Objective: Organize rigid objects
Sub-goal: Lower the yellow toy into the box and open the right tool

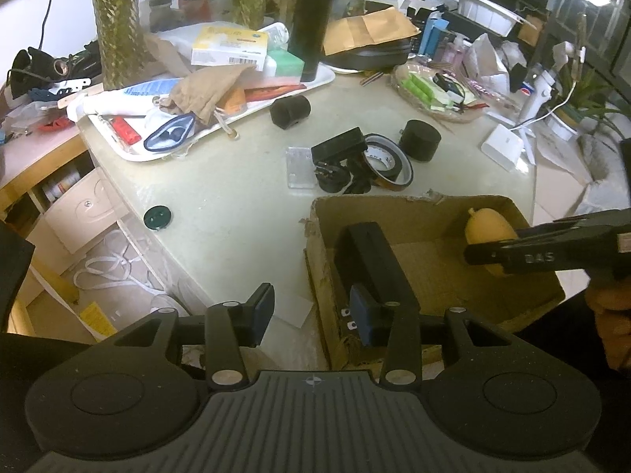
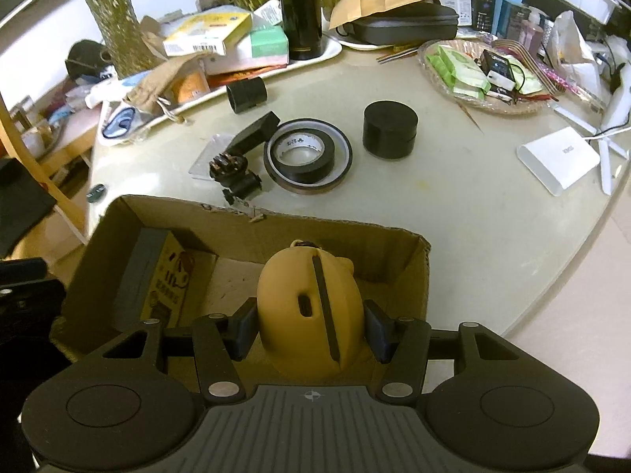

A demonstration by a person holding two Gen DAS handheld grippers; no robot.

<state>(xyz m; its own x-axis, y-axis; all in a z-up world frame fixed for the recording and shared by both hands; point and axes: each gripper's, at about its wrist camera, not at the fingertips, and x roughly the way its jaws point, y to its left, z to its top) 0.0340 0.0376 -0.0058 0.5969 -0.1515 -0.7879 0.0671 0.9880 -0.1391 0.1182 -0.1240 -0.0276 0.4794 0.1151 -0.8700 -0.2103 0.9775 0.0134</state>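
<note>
- Right wrist view, nearest us: our right gripper (image 2: 311, 329) pinches a yellow case (image 2: 303, 311), one blue pad pressed on each flank, with its dark seam running along the top between the jaws.
- We hold the yellow case above the open cardboard box (image 2: 276, 222), over the right half of the box's interior; whether it touches the floor we cannot tell.
- At the box's left wall a grey-and-printed packet (image 2: 157, 287) stands on edge.
- Left wrist view: our left gripper (image 1: 311, 315) has its jaws spread with nothing between them, the right pad over the box's near-left corner, the left pad outside it above the table (image 1: 236, 197).
- Just ahead of that right pad a long black block (image 1: 374, 260) lies inside the box.
- Beyond the box's far wall, near it, sit a black swivel mount (image 2: 234, 173), a small black box (image 2: 256, 130) and a roll of black tape (image 2: 305, 153) inside a wider amber ring.
- To the tape's right stands a black round tin (image 2: 389, 128); further back a black cylinder (image 2: 247, 94) lies on its side beside the white tray (image 2: 335, 49).
</note>
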